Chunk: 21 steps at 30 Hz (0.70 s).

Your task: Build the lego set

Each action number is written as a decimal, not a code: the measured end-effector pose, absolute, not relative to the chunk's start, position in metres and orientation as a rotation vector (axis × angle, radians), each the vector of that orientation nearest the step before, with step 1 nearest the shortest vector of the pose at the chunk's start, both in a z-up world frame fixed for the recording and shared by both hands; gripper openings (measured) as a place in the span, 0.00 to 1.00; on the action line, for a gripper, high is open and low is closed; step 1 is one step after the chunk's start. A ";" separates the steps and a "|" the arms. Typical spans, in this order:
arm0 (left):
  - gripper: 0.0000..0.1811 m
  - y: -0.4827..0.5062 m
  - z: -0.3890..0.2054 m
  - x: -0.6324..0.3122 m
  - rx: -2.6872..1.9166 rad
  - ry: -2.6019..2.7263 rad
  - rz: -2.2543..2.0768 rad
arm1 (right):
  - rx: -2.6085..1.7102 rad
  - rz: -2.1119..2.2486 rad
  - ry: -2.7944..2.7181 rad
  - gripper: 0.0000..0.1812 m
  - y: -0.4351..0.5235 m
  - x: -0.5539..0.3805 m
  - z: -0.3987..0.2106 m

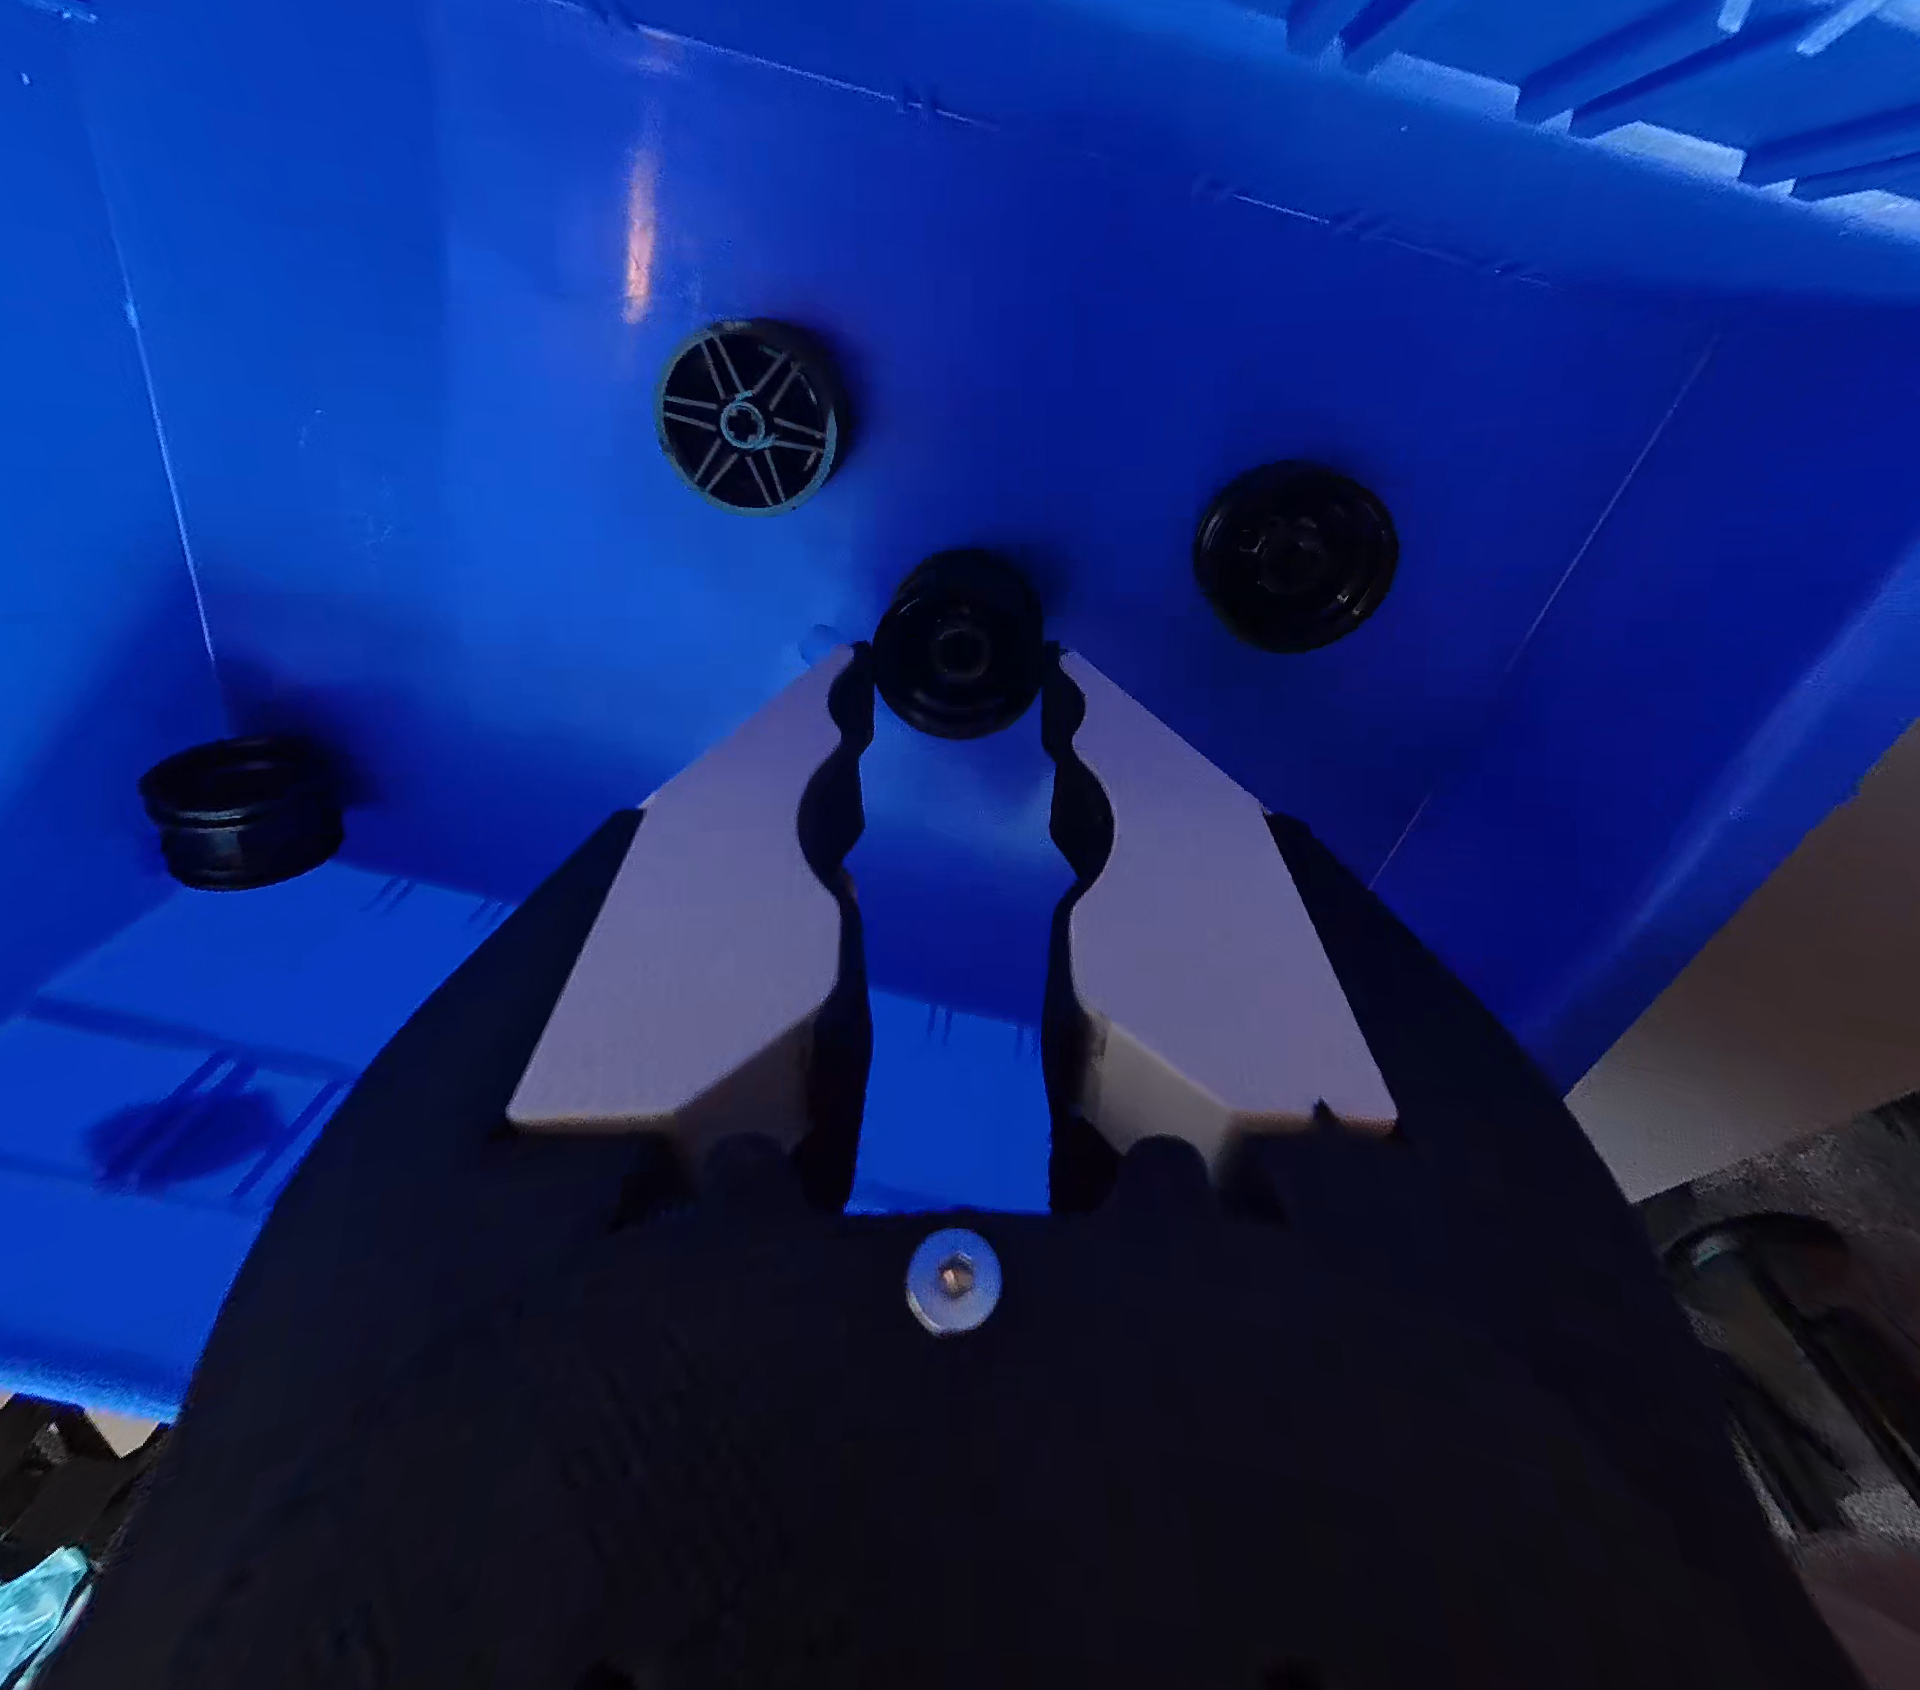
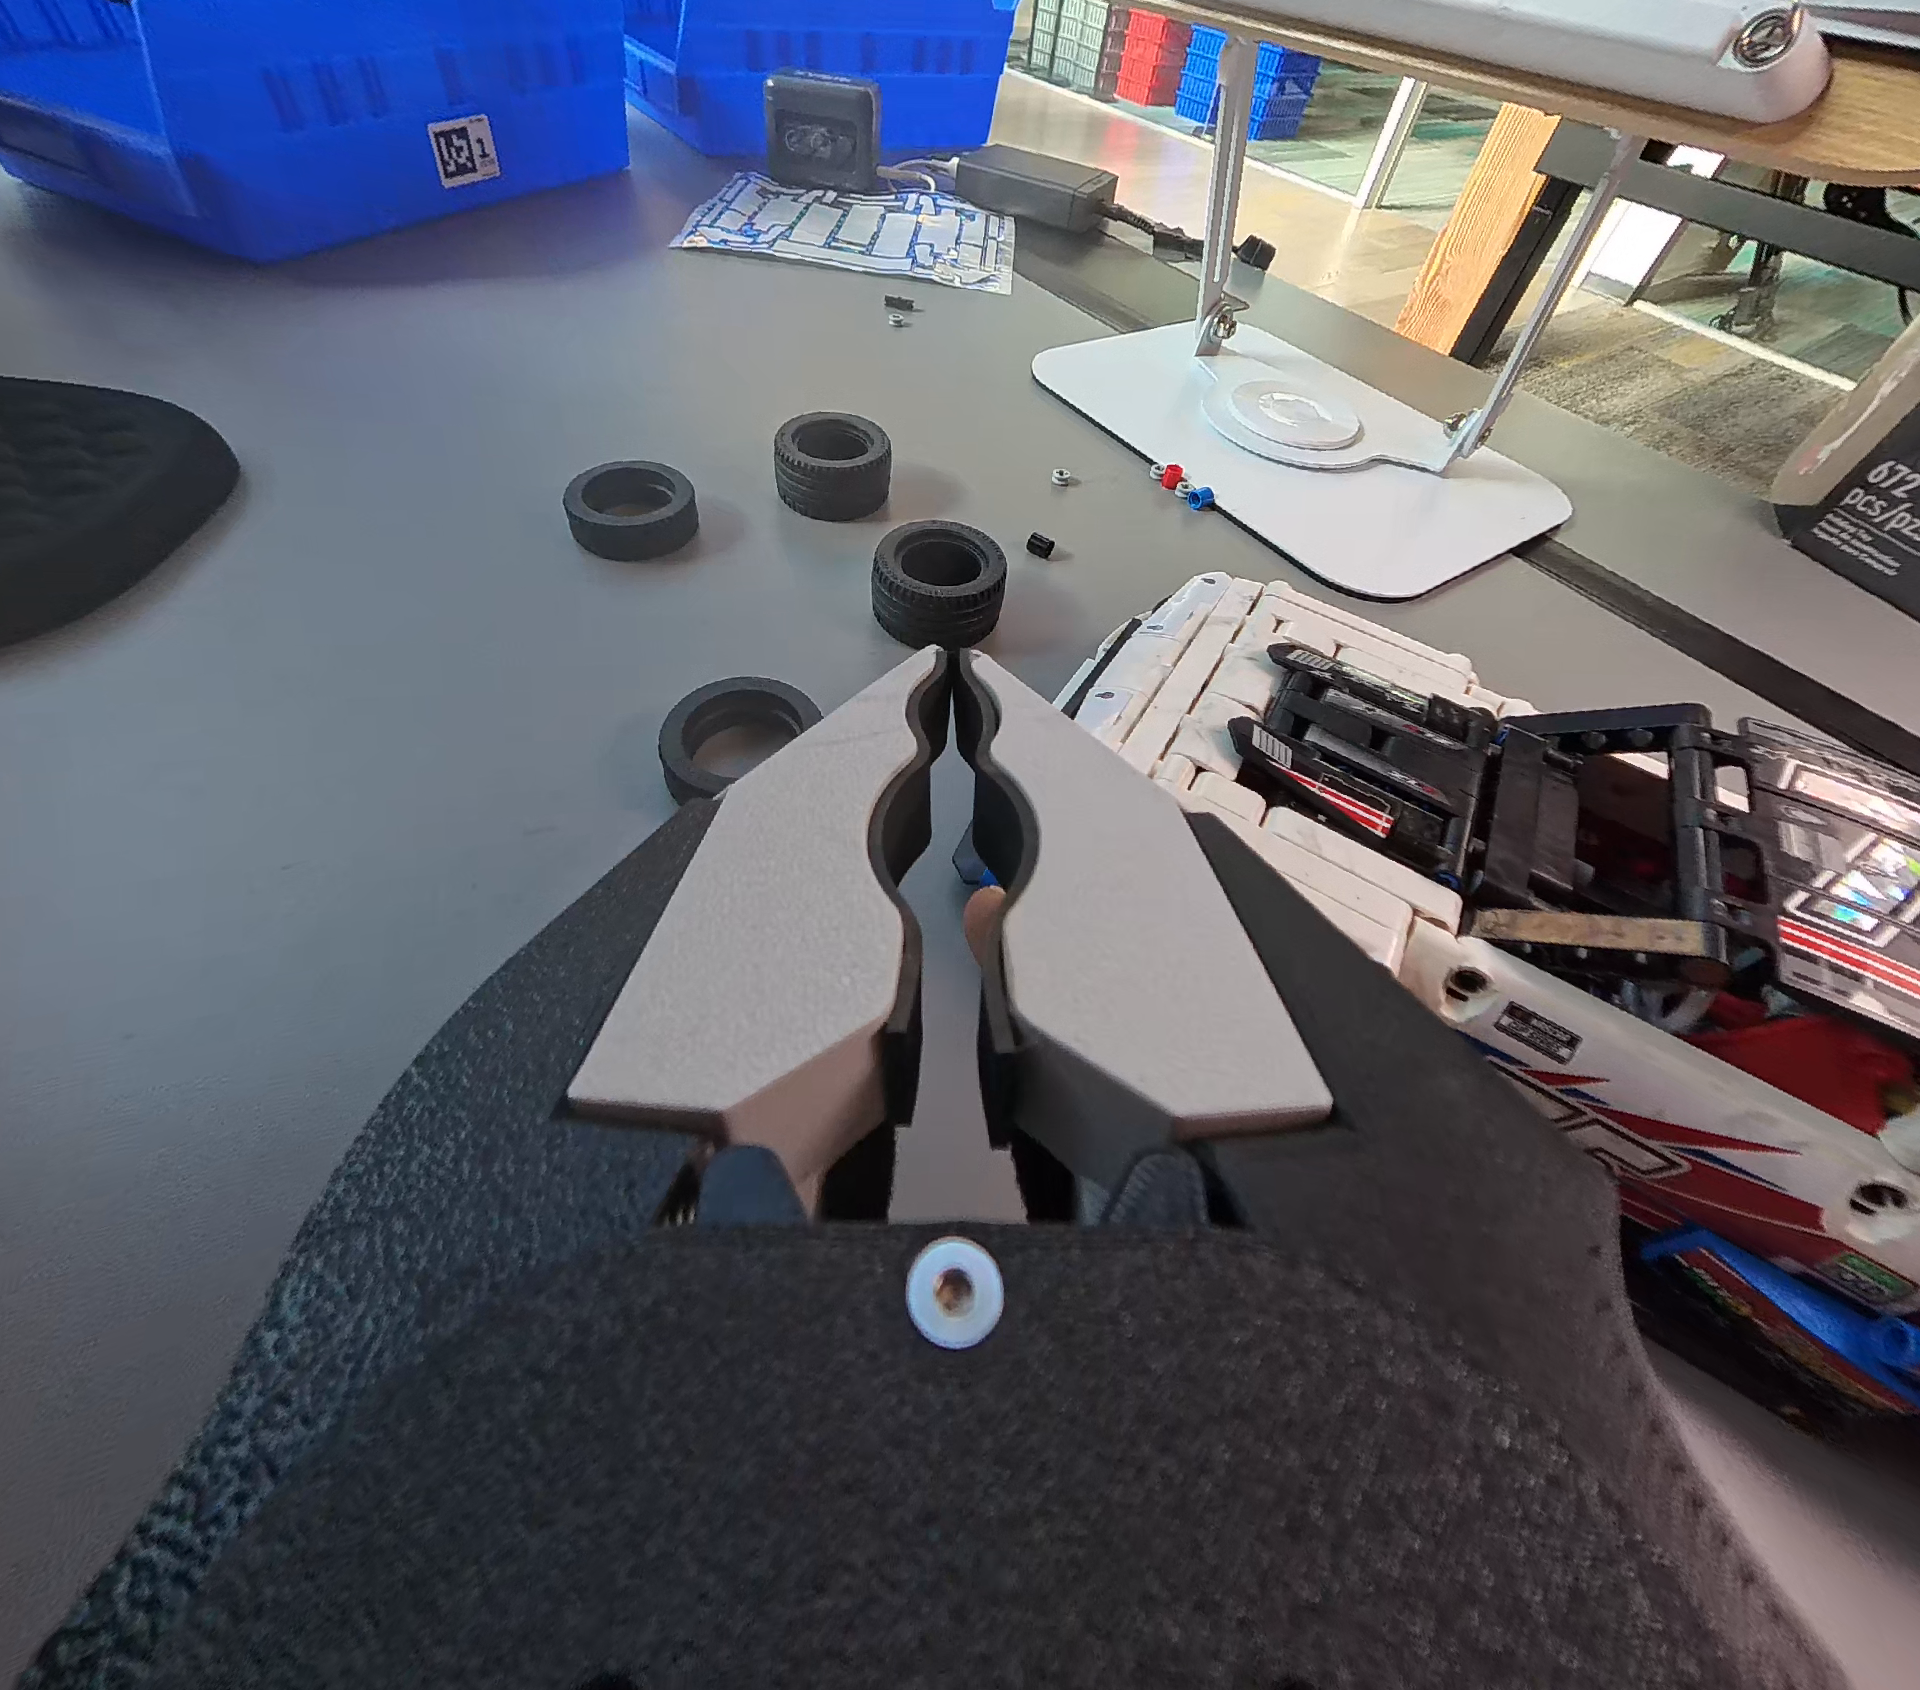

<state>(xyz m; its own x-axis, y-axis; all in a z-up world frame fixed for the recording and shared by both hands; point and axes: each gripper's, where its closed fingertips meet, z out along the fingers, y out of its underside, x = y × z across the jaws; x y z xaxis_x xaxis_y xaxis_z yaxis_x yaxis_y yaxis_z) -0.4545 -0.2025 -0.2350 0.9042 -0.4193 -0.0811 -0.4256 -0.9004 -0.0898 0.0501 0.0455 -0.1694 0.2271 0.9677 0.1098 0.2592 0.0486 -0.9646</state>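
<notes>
Grey tabletop [image 2: 312, 809] in an open workroom, with desks and chairs behind. Two blue bins at the far left, the nearer blue bin [image 2: 343, 82] bearing a square black-and-white tag, the other blue bin [image 2: 831, 40] just beside it. Four black tyres loose on the table: one upright tyre [image 2: 938, 584] just ahead of the right gripper [image 2: 954, 674], another upright tyre [image 2: 831, 463] beyond it, a flat tyre [image 2: 630, 510] to the left, and a second flat tyre [image 2: 732, 741] partly hidden behind the left finger. Right gripper's fingertips closed almost together, holding nothing, poised above the table. To its right, touching the table, a white, red and black lego car [image 2: 1455, 861], wheel-less on the visible side. Farther back, a printed sheet [image 2: 852, 227], a small black camera [image 2: 821, 128], a power adapter [image 2: 1034, 184] and a white stand [image 2: 1320, 456] with small red and blue pins at its base. Inside the nearer bin, left gripper [image 1: 954, 664] with fingertips pressed on either side of a black wheel hub [image 1: 956, 643]. Three more hubs on the bin floor: a spoked hub [image 1: 748, 416] up left, a plain hub [image 1: 1294, 557] at right, and a hub on its side [image 1: 244, 809] far left.
</notes>
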 end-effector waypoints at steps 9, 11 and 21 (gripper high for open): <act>0.26 -0.168 -0.215 -0.464 -2.845 0.489 0.036 | -1.438 0.838 -1.242 0.00 0.046 0.049 -0.170; 0.28 -0.163 -0.220 -0.466 -2.850 0.468 0.013 | -1.437 0.833 -1.242 0.00 0.046 0.050 -0.170; 0.16 -0.155 -0.222 -0.459 -2.791 0.557 0.085 | -1.432 0.838 -1.232 0.00 0.046 0.052 -0.168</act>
